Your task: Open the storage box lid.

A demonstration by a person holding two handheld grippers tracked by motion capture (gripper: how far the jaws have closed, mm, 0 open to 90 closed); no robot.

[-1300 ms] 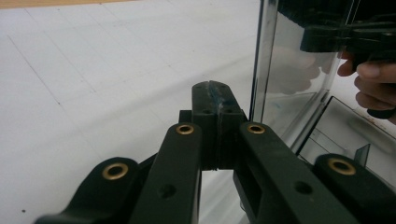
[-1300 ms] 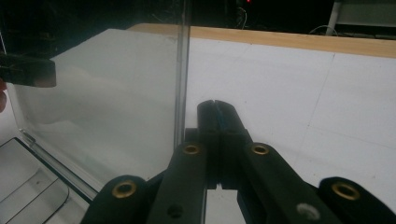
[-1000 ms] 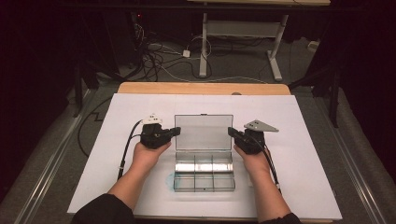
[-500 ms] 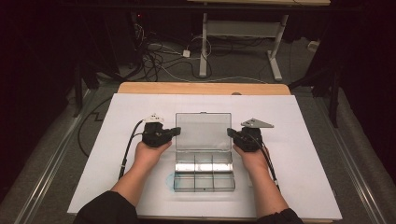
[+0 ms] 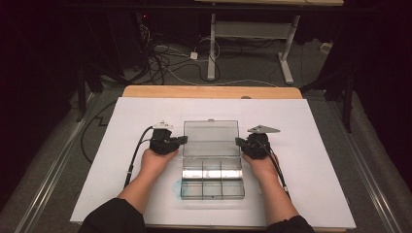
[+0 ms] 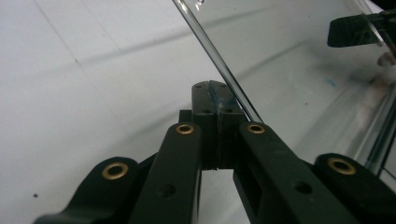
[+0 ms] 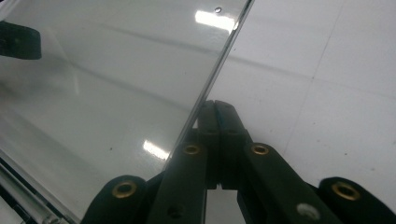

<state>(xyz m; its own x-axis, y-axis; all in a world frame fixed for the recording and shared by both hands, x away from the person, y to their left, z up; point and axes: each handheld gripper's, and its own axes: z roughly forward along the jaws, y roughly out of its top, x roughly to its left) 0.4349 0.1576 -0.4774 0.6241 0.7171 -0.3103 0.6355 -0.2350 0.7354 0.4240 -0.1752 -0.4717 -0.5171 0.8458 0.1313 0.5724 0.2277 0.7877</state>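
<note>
High view: left gripper (image 5: 182,140) is sitting at centre-left of the frame, jaws clenched together with nothing between them, its tip pressing against the left edge of the clear lid (image 5: 211,138). Right gripper (image 5: 238,142) is mirroring it at centre-right, jaws likewise closed and empty, tip against the lid's right edge. The lid is standing open and leaning toward the top of the frame, hinged to the clear compartment box (image 5: 212,183) just below it at lower centre. My reading: the two closed tips are working as blunt pushers, one per side, so the lid swings evenly on its hinge rather than twisting; closed jaws give a firmer point than spread ones.

Left gripper view: the shut jaws are rising from the bottom, and the lid's thin edge (image 6: 219,65) is running diagonally from top centre down to the jaw tips, touching or nearly touching them. The right gripper's tip is showing at the upper right, seen through the plastic.

Right gripper view: the closed jaws are meeting the lid's edge (image 7: 219,65) at mid-frame, the pane spreading over the left half.

Outward: white table sheet (image 5: 316,160) under everything, wooden table edge (image 5: 209,91) above it, cables (image 5: 165,63) lying on the floor beyond.
</note>
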